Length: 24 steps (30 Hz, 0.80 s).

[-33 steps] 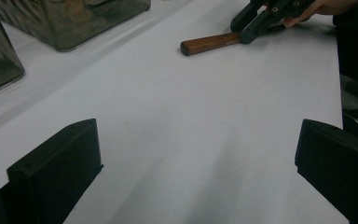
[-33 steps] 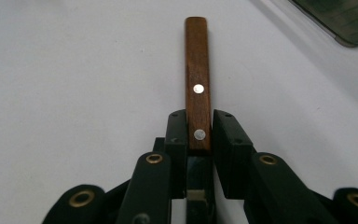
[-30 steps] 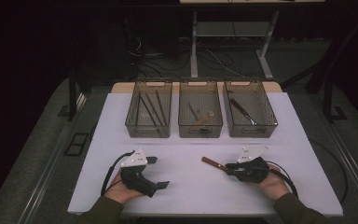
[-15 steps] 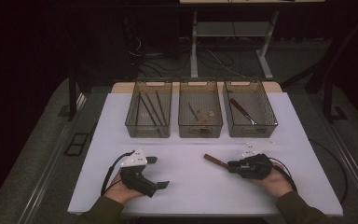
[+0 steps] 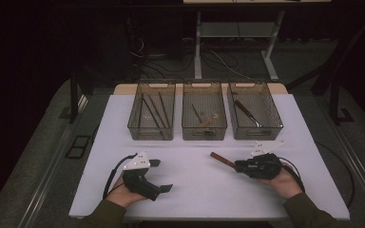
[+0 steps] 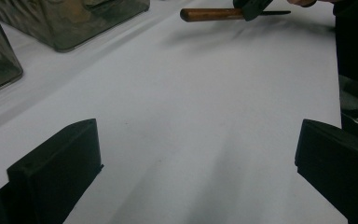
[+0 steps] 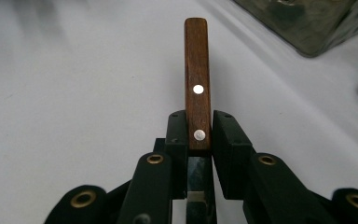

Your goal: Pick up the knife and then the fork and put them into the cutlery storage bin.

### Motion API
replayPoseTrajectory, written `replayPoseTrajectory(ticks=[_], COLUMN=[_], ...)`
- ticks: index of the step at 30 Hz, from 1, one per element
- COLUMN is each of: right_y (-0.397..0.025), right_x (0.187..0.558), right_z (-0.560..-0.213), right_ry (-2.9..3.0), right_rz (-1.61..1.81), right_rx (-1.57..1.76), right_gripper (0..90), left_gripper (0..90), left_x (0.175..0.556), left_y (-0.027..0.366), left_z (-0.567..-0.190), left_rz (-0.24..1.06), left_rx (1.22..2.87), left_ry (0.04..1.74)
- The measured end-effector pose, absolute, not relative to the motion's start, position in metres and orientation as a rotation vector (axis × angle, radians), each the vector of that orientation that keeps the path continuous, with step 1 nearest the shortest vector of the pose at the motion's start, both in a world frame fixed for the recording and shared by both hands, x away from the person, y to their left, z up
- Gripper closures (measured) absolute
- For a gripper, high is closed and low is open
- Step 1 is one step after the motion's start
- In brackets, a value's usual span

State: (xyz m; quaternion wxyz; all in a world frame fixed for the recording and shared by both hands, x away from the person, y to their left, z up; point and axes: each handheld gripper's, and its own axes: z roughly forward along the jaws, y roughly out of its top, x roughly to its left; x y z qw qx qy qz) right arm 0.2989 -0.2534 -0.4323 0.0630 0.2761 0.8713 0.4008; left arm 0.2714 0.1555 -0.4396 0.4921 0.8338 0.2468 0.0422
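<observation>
A tool with a brown wooden handle and two metal rivets is held just above the white table. My right gripper is shut on it near the blade end. In the right gripper view the handle sticks straight out past the jaws of the right gripper, and a dark metal part runs back between them. My left gripper rests at the table's front left, open with nothing in it. In the left gripper view the left gripper faces bare table, and the handle shows far off.
Three see-through bins stand in a row at the back. The left bin holds dark sticks, the middle bin a wooden utensil, the right bin a dark-handled blade. White table lies between the grippers and the bins.
My right gripper has drifted slightly to the right with the wooden-handled tool in it. The left gripper has stayed in place.
</observation>
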Motion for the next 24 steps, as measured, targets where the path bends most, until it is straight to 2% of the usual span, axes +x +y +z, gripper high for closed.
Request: replayPoseTrajectory(ticks=[13,24], right_y=[-0.264,-0.28], right_x=[0.303,0.321], right_z=[-0.418,-0.388], right_ry=[2.578,2.477], right_rz=[1.246,1.268], right_rx=[0.857,0.897], right_gripper=[76.6,76.6], left_gripper=[0.0,0.0], left_x=[0.272,0.272], left_y=[0.155,0.156], left_z=[-0.44,-0.44], left_rz=[0.102,0.102], left_rx=[2.024,2.026], left_ry=[0.599,0.6])
